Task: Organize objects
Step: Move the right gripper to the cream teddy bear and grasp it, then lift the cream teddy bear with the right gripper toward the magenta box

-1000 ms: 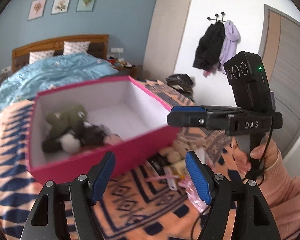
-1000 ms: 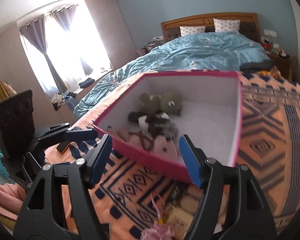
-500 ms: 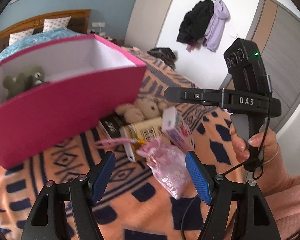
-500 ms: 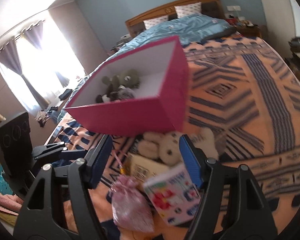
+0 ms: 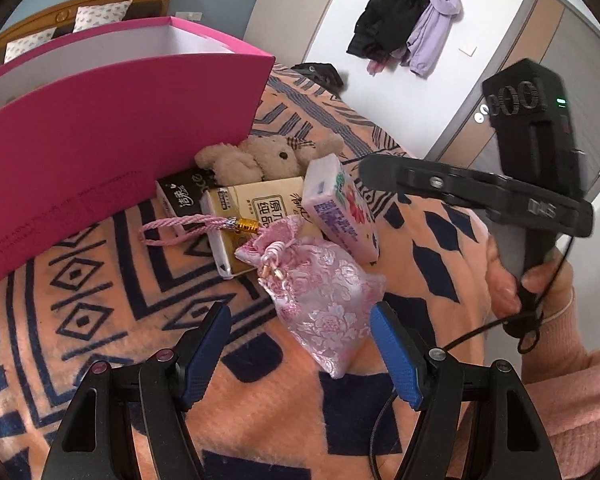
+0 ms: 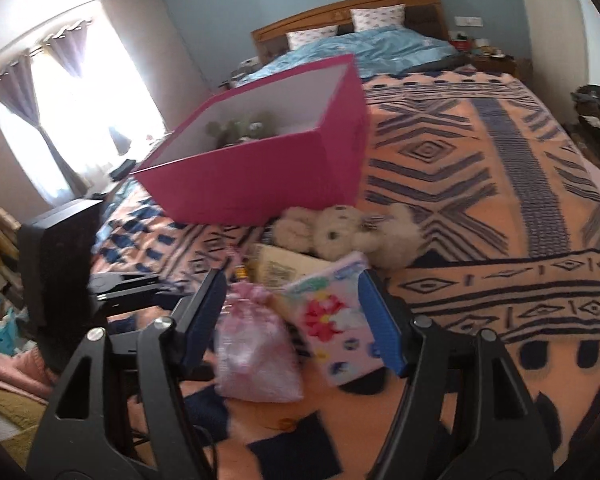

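Patterned orange blanket (image 6: 480,184), bedroom

Cloth, card and plush on a fuzzy blanket (image 5: 384,432)

Pouch (image 5: 324,292) – shiny brocade; box (image 5: 120,136) – matt card; teddy bear (image 5: 260,156) – nubbly plush.

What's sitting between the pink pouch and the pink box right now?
In the left wrist view, the tan tissue pack and a black pack lie between the pouch and the box, with the pouch's cord draped over them.
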`<state>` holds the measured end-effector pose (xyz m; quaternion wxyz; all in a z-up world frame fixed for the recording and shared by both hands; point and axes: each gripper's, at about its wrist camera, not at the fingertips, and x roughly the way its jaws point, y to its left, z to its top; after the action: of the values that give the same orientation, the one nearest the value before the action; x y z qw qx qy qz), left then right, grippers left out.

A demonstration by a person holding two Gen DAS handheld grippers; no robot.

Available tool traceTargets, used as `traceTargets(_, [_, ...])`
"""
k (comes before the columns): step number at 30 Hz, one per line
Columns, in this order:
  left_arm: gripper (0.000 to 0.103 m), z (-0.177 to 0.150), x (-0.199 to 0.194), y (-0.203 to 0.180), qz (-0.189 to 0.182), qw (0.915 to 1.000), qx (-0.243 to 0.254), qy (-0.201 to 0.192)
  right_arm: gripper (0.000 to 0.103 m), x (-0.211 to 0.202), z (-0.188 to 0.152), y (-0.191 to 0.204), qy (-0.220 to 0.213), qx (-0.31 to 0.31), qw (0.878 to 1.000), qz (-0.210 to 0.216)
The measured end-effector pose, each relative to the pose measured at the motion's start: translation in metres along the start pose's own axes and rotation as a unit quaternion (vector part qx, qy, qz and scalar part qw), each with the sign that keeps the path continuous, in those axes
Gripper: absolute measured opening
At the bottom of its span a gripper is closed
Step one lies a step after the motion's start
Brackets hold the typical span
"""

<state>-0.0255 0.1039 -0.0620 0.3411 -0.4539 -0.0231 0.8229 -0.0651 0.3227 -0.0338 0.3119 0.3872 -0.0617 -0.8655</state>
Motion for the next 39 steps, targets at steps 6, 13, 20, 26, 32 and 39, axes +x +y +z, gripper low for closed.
traceTargets(6, [0.073,0.005,-0.001,0.002,0.016,0.9998,-0.002,-0.008,0.07,0.009,0.009,-0.026,-0.005,0.033,0.999,0.006])
traceTargets(13, [0.073,0.018,-0.009,0.009,0.047,0.9986,-0.003,-0.023,0.071,0.033,0.027,-0.063,0.006,0.113,0.993,0.019])
traceTargets(20, [0.073,0.029,-0.014,0.016,0.058,0.9978,-0.006,-0.03,0.052,0.055,0.026,-0.075,0.025,0.13,0.991,0.024])
traceTargets(26, [0.073,0.038,-0.012,0.016,0.053,0.998,-0.003,-0.033,0.021,0.039,0.025,-0.077,0.002,0.138,0.99,0.031])
traceTargets(32, [0.073,0.046,-0.001,0.013,0.047,0.9985,-0.001,-0.026,0.005,0.014,0.032,-0.061,-0.026,0.112,0.992,0.049])
traceTargets(39, [0.073,0.052,0.003,0.017,0.046,0.9986,-0.011,-0.024,0.06,0.036,0.035,-0.089,-0.001,0.16,0.986,0.045])
